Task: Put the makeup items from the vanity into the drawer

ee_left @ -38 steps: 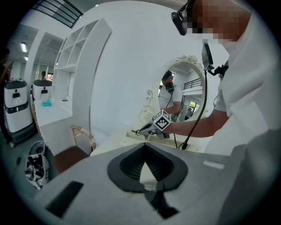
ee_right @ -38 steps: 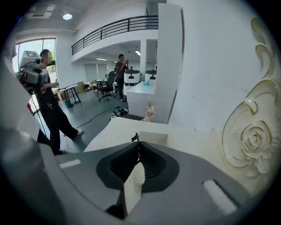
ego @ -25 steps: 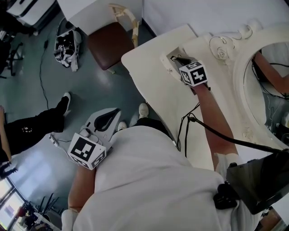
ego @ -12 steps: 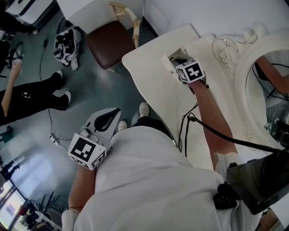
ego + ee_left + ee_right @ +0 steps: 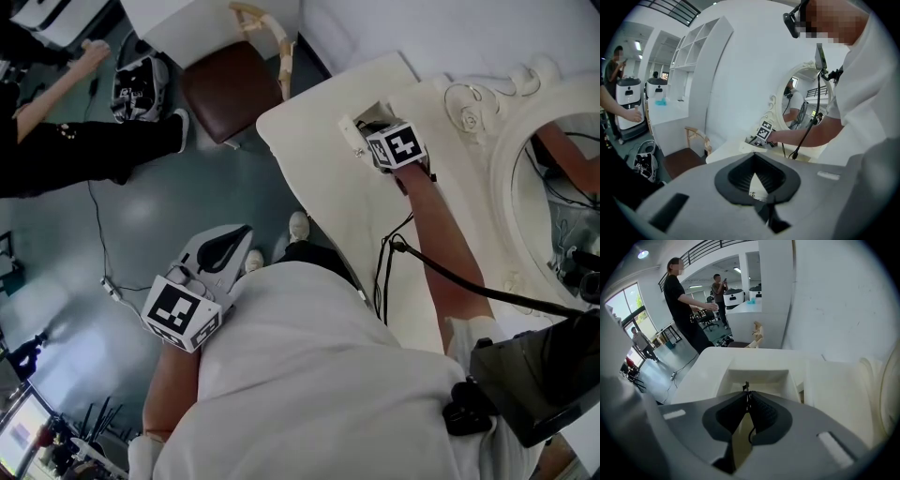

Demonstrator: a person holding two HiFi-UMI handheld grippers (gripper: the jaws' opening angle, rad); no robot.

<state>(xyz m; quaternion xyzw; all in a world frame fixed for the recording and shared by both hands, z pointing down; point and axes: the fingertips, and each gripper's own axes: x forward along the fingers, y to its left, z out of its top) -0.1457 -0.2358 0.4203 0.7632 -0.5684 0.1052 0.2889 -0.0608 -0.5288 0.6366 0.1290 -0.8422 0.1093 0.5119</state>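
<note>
Right claw (image 5: 370, 129) is hovering at the open drawer (image 5: 757, 376) set in the counter (image 5: 319, 187), jaws pressed together. A thin dark bit is showing at the tips; can't tell if it's a held item. Left claw (image 5: 239, 239) is hanging low beside the person, over the floor, jaws together on nothing. The drawer is looking bare in the part that shows. No makeup items are showing on the counter. Likely a drop-off at the drawer, late in the task. Next move is calling for lifting the right claw clear and checking the counter for leftovers.
</note>
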